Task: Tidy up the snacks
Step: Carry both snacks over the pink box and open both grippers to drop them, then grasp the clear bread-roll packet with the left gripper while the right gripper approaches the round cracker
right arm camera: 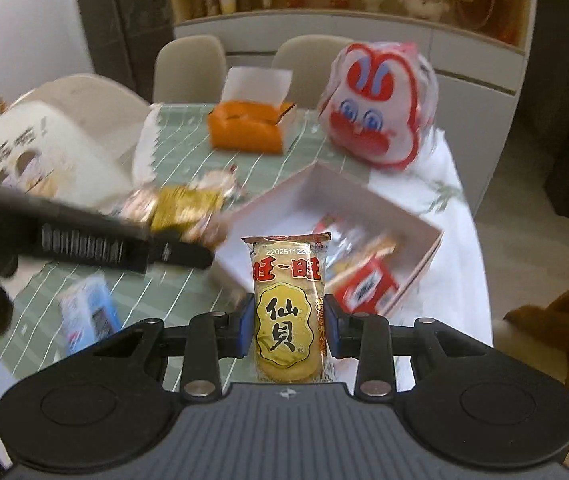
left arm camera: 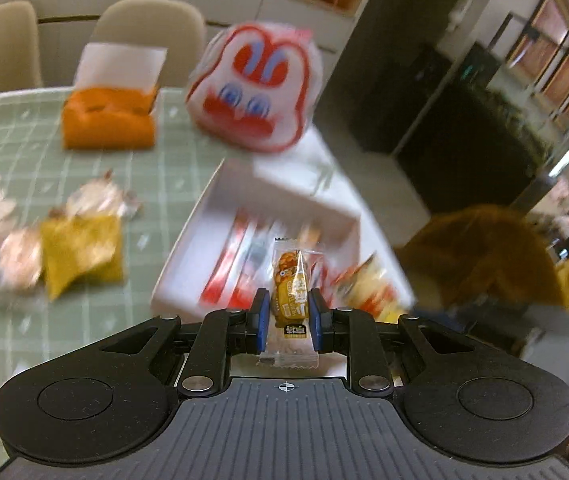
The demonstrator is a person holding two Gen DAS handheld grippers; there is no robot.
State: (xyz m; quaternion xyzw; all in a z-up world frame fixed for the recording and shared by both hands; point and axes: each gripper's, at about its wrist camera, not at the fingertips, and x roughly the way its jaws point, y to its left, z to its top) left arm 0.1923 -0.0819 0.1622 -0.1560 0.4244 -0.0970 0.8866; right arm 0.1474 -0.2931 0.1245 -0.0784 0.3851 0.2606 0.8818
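Green checked tablecloth (right arm camera: pixel 188 304) filled the lower left. Several glossy packets already lay in the white cardboard box (right arm camera: pixel 428 256) at centre; crinkly wrappers (left arm camera: pixel 80 252) remained loose at left. The left gripper (left arm camera: pixel 287 320) clamped a slim yellow sachet (left arm camera: pixel 289 300), the right gripper (right arm camera: pixel 289 326) a rice cracker pack (right arm camera: pixel 286 320), both near the box.

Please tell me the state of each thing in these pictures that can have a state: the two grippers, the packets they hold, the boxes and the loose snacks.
left gripper: shut on small yellow snack packet
right gripper: shut on rice cracker packet
white box: open, snacks inside
orange box: lid up
loose snacks: lying on table, outside the box
blue packet: lying on table
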